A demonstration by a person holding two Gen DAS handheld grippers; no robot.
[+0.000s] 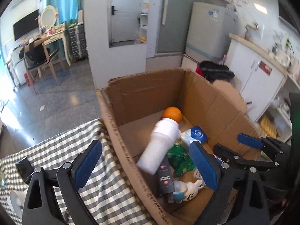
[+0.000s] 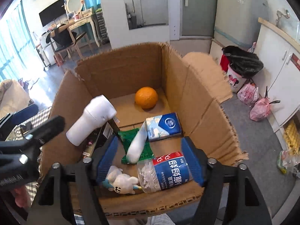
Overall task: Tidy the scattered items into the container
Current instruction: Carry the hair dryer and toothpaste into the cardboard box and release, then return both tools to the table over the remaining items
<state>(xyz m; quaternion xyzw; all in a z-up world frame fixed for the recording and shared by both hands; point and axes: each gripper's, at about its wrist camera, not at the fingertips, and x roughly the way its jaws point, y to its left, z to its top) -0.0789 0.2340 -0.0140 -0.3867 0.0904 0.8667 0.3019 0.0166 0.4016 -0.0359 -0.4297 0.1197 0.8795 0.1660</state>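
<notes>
1. Right wrist view shows our right gripper [image 2: 150, 159] with its fingers spread wide and holding nothing; the floss-pick jar [image 2: 163, 172] lies on its side between them on the floor of the cardboard box [image 2: 206, 101]. We judge that closing now would lift the jar back out.
2. Our left gripper [image 1: 144, 165] hangs over the box's left wall, fingers wide apart and empty, one outside above the checked bench cloth [image 1: 105, 183]. Dropping lower could catch the wall and shove the box.
3. The white bottle [image 2: 91, 120] looks tilted and blurred near the left wall, propped over a dark tube [image 1: 165, 178]; we cannot tell whether it has settled. It may roll onto the green packet [image 2: 138, 146].
4. The orange [image 2: 146, 97] sits loose at the far end, and the tissue pack [image 2: 164, 126] and small white toy [image 2: 121, 183] lie nearer. A knock to the box could send the orange rolling.
</notes>
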